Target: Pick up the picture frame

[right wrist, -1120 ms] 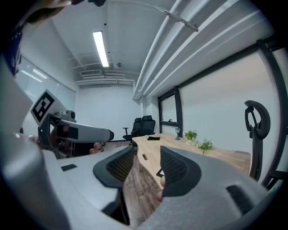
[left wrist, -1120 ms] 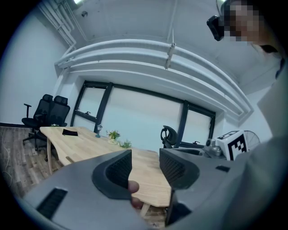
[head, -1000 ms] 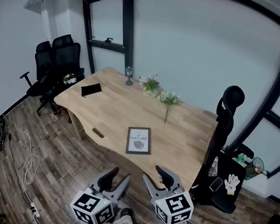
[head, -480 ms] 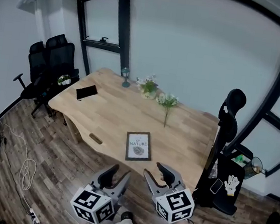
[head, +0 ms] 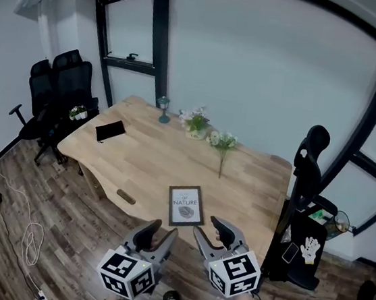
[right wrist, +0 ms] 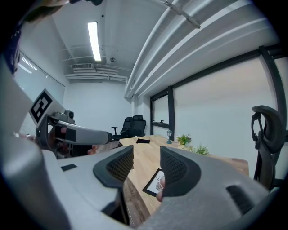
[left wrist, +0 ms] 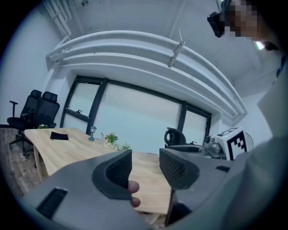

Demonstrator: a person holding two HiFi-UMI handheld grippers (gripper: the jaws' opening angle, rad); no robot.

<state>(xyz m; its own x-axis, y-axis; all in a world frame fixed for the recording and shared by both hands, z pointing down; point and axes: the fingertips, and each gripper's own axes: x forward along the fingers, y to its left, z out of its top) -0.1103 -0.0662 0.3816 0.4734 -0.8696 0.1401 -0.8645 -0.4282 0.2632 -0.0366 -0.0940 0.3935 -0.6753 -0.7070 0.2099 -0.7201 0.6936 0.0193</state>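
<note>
Two grippers are hanging short of the table (head: 142, 164): left gripper (head: 157, 236) and right gripper (head: 210, 234), jaws of both standing apart, gripping nothing. Picture frame (head: 186, 205) is lying flat near the table's front edge, just ahead of them.

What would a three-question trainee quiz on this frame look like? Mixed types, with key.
1. True or false: the picture frame lies flat on the table, near its front edge.
2. Multiple choice: the right gripper is A) shut on the picture frame, B) open and empty, C) not in view.
3. Fill the gap: the left gripper has its jaws ____, with nothing between them.

Key: 1 true; 2 B; 3 apart.
</note>
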